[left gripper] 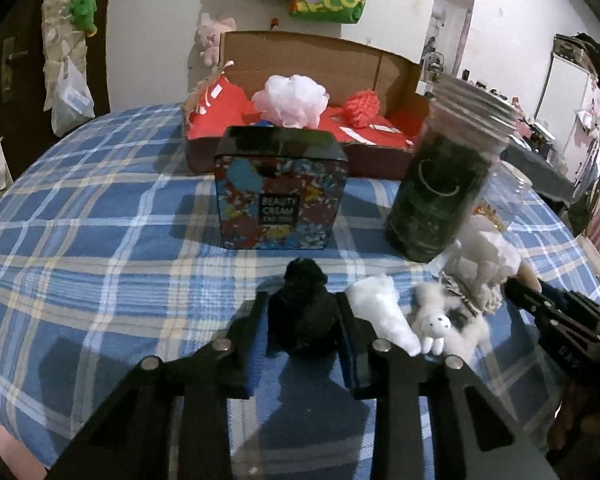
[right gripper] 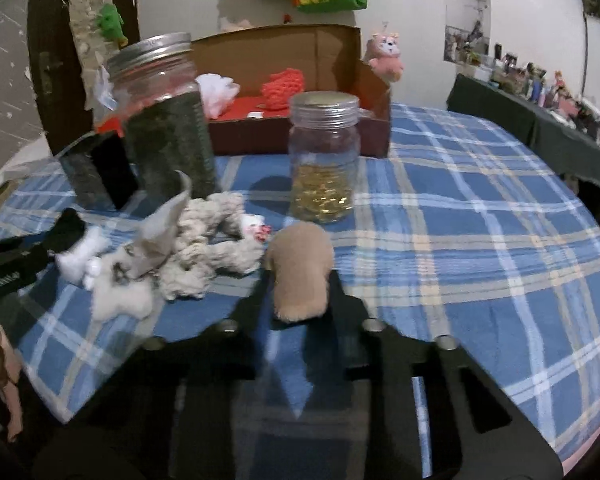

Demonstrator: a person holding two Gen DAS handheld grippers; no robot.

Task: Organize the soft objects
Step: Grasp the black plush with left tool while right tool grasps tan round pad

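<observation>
On the blue plaid bedcover (left gripper: 100, 208), my left gripper (left gripper: 302, 298) is shut on a black fluffy pompom (left gripper: 300, 320), its fingers pressing both sides. My right gripper (right gripper: 299, 280) is shut on a tan plush toy (right gripper: 300, 268) that lies on the cover. Between the two lies a heap of soft things: a white plush animal (left gripper: 440, 324), a white cloth cone (left gripper: 384, 316) and a cream rope toy (right gripper: 204, 248). At the back stands an open cardboard box (left gripper: 300, 60) lined in red, holding a pink bath pouf (left gripper: 290, 100) and a red knitted piece (left gripper: 362, 108).
A patterned "Beauty Cream" tin (left gripper: 280, 196) stands in front of the box. A tall dark-filled jar (left gripper: 440, 188) stands beside the heap, and a clear jar with gold bits (right gripper: 324, 160) just beyond the tan plush. A pink plush (right gripper: 384, 56) perches on the box corner.
</observation>
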